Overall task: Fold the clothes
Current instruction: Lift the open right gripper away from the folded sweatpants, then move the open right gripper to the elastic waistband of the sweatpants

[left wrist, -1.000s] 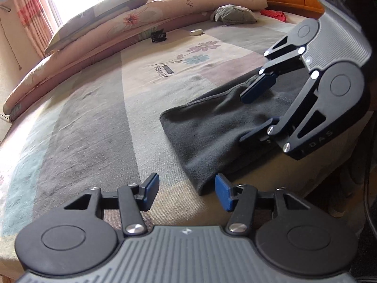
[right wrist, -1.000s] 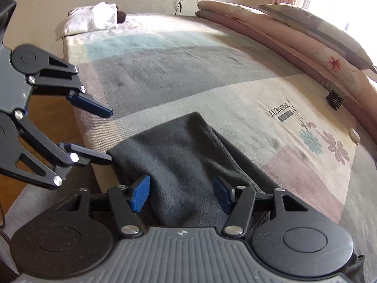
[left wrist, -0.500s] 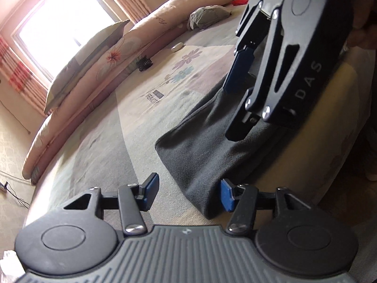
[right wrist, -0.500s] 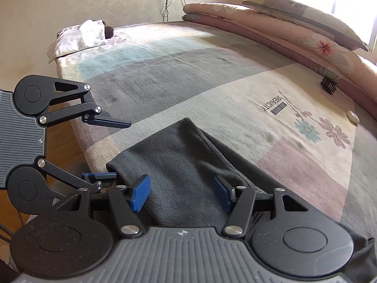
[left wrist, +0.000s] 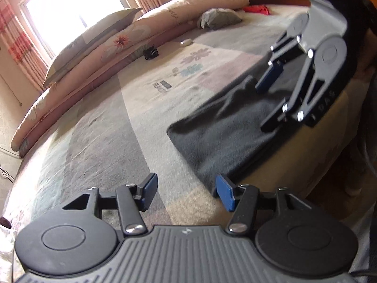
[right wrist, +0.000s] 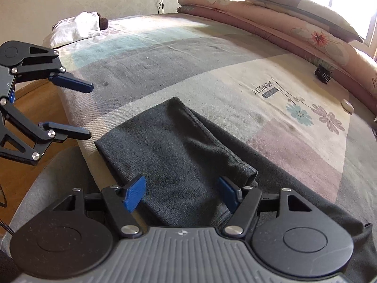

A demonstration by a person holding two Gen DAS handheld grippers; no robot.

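The dark grey garment point(right wrist: 179, 151) lies on the near edge of the bed point(right wrist: 188, 56), already doubled into a long strip, its folded end toward the left and the rest trailing off to the right under your right gripper point(right wrist: 182, 192). To fold it again cleanly, take the two corners of one short end, one tool on each, lift together and lay that end squarely over the other so the edges line up; keep the cloth taut between the tools so no crease gets trapped.

Now the tongs. Your right gripper's jaws have just been opening, and they stand wide over the garment with the cloth below and between them, pads not pressing on it: released. Your left gripper point(left wrist: 186, 192) hovers just off the garment's near left corner, jaws parted about halfway, nothing in them, only the bedspread showing through the gap. Neither tool has a hold yet.
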